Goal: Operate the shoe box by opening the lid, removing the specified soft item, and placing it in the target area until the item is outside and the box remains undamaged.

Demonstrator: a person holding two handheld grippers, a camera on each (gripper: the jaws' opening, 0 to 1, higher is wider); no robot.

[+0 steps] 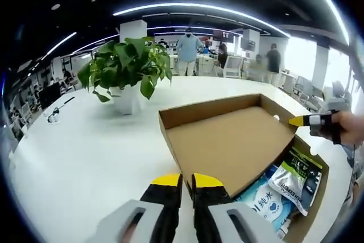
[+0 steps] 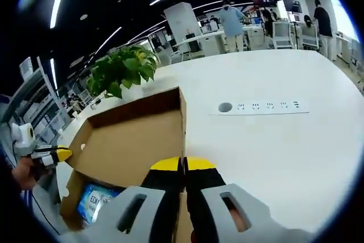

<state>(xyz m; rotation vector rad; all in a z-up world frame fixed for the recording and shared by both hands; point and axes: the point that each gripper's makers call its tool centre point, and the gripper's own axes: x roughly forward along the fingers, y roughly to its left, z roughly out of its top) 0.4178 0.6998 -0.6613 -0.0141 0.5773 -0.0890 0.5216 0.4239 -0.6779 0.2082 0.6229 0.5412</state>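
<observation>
Gaping cardboard shoe box point(image 1: 227, 146), glossy soft packets point(image 1: 296, 177)

The blue-and-white pack point(image 1: 266, 202) in the box's point(image 1: 170, 120) open corner carries the Chinese characters "纯水". The blue packet point(image 2: 94, 199) inside reads "EDI"; remaining print is illegible.

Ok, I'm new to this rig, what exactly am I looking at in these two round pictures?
A person holds a two-jaw gripper in each hand; each carries a fisheye camera looking along its jaws. In the left gripper view, the left gripper pinches the raised cardboard lid, and the right gripper grips its far corner. The right gripper view shows this from the other side. Soft packets lie in the shoe box. A potted plant stands on the white table.
</observation>
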